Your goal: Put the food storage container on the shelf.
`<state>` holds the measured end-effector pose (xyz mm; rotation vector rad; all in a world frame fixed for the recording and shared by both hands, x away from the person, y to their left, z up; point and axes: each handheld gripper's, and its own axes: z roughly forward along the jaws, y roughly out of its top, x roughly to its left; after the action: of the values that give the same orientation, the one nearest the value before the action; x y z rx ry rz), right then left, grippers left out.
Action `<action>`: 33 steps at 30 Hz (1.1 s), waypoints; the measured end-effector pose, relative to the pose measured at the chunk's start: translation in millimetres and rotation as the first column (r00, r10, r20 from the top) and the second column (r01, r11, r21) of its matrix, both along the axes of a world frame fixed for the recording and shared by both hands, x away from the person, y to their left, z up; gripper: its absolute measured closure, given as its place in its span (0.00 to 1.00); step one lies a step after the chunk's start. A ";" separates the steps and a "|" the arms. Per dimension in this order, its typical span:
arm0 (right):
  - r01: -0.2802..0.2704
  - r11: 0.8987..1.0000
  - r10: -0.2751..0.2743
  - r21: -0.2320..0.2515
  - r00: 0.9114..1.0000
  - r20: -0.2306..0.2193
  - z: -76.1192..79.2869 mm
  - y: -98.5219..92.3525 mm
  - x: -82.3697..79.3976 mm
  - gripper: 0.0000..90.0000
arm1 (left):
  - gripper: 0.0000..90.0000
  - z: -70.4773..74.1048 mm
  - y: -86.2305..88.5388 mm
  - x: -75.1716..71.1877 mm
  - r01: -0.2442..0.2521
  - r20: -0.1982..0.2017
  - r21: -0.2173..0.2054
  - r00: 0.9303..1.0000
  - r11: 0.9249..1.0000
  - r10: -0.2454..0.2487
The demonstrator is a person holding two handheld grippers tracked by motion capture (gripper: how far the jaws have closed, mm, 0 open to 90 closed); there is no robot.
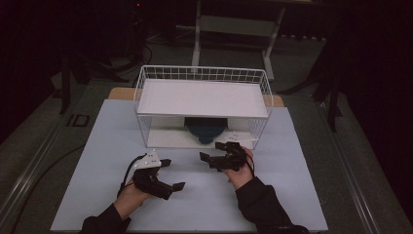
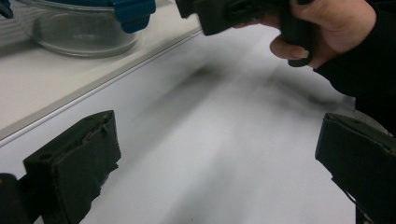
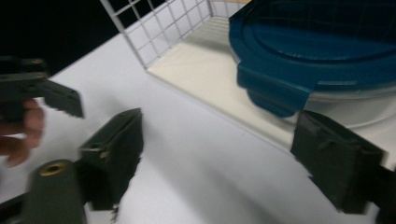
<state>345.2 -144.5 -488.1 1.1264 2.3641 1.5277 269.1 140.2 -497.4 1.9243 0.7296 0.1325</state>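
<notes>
Jaws spread on both left gripper (image 1: pixel 175 174) and right gripper (image 1: pixel 214 150), one blue-lidded glass container (image 1: pixel 206 130), one wire rack (image 1: pixel 202 74)

Two hand-held tongs, left (image 1: pixel 173 174) and right (image 1: pixel 216 150), before a white wire rack (image 1: pixel 202 105).

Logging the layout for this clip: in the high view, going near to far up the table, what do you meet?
Left gripper → right gripper → container with blue lid on the rack's lower shelf → rack's top shelf.
</notes>
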 end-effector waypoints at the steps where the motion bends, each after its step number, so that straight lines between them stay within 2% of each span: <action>1: 0.000 1.000 0.000 0.000 1.000 0.000 0.0 0.0 0.0 0.18 | 0.00 0.0 0.0 0.0 0.000 0.000 0.000 1.000 1.000 0.000; 5: -0.018 1.000 0.018 0.011 1.000 -0.003 -2.1 -10.3 -10.0 0.17 | 0.00 -0.3 -0.5 -1.0 0.010 0.004 0.004 1.000 1.000 -0.010; 11: -0.007 1.000 0.007 0.006 0.999 0.039 1.8 -25.3 -23.2 0.17 | 0.00 0.6 -0.3 -2.5 0.014 0.004 0.007 1.000 1.000 -0.014; 17: -0.005 1.000 0.005 -0.007 0.999 0.053 3.4 -39.4 -36.4 0.17 | 0.00 2.2 0.8 -4.6 0.018 0.006 -0.001 1.000 1.000 -0.018; 22: -0.015 1.000 0.015 0.004 0.997 0.072 3.8 -51.7 -47.0 0.17 | 0.00 3.2 1.9 -6.0 0.017 0.008 -0.001 1.000 1.000 -0.017; 25: -0.014 1.000 0.014 0.003 0.998 0.065 3.5 -57.2 -51.7 0.17 | 0.00 3.0 2.4 -6.5 0.016 0.006 -0.002 1.000 1.000 -0.016; 33: 0.016 1.000 -0.016 0.008 0.996 0.083 6.1 -77.3 -66.3 0.17 | 0.00 2.6 3.9 -7.6 0.024 0.006 0.001 1.000 1.000 -0.024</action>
<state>278.9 -221.8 -482.0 1.0591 2.2916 1.5483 261.5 144.1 -494.8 1.9320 0.7026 0.1242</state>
